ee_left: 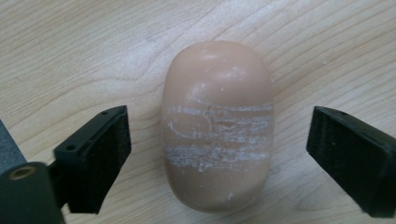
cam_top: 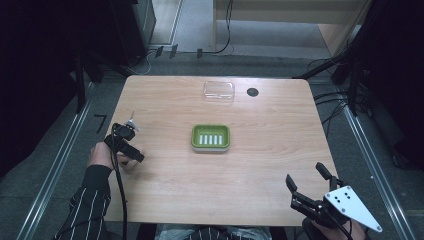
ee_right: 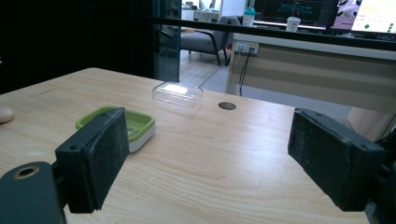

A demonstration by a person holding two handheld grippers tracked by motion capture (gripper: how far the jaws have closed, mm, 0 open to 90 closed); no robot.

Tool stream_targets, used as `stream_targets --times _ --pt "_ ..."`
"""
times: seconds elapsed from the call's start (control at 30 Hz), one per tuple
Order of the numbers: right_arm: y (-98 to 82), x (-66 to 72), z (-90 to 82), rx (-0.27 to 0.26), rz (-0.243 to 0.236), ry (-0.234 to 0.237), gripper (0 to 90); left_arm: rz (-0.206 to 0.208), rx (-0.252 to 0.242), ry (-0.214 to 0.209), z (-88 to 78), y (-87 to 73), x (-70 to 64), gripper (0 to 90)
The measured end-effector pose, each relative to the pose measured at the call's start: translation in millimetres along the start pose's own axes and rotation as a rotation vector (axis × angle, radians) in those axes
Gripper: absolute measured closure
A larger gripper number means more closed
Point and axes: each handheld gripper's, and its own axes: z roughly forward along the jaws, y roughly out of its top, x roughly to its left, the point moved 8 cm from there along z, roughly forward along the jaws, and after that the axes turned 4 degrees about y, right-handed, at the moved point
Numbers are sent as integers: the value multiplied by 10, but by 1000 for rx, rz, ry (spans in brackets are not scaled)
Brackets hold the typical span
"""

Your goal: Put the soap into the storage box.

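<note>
A tan oval soap bar (ee_left: 217, 126) with white scuff lines lies on the wooden table, between the two jaws of my left gripper (ee_left: 219, 128), which is open and not touching it. That gripper (cam_top: 127, 145) points down at the table's left side, held by a hand. The same soap (ee_right: 5, 114) sits at the far left of the right gripper view. A green soap dish (cam_top: 196, 138) with a white ribbed insert is at the table's middle. My right gripper (cam_top: 305, 175) is open and holds nothing near the front right corner.
A clear plastic lid (cam_top: 219, 91) lies at the back of the table beside a round cable hole (cam_top: 252, 92). The dish (ee_right: 139, 125) and lid (ee_right: 177, 93) are ahead of the right gripper (ee_right: 208, 135). Dark stands and cables ring the table.
</note>
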Motion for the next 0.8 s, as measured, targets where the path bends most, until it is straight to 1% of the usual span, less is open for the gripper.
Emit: stream_targets --times 0.03,0.1,0.17,0.23,0.33,0.43,0.6,0.63,0.8 --pt "2 0 -3 -2 1 0 132 -5 -3 -3 14 -6 -2 140" --pt "2 0 -3 -3 2 -1 132 -4 3 -4 18 -14 9 143" --pt "1 0 0 -1 1 -1 132 -6 -10 -5 25 -11 12 192" --pt "0 2 4 0 0 1 132 -1 0 -3 35 -18 19 238" --pt "1 4 0 -1 2 1 132 1 9 -5 52 -31 12 249" --pt "1 1 0 -1 1 0 132 7 19 -13 48 -35 4 290" --pt "0 3 2 0 1 1 132 23 36 -14 70 -30 1 308" --pt "0 3 0 0 1 1 132 22 39 -19 77 -26 -2 312" --pt "0 3 1 0 2 1 132 26 49 -15 99 -17 -10 325"
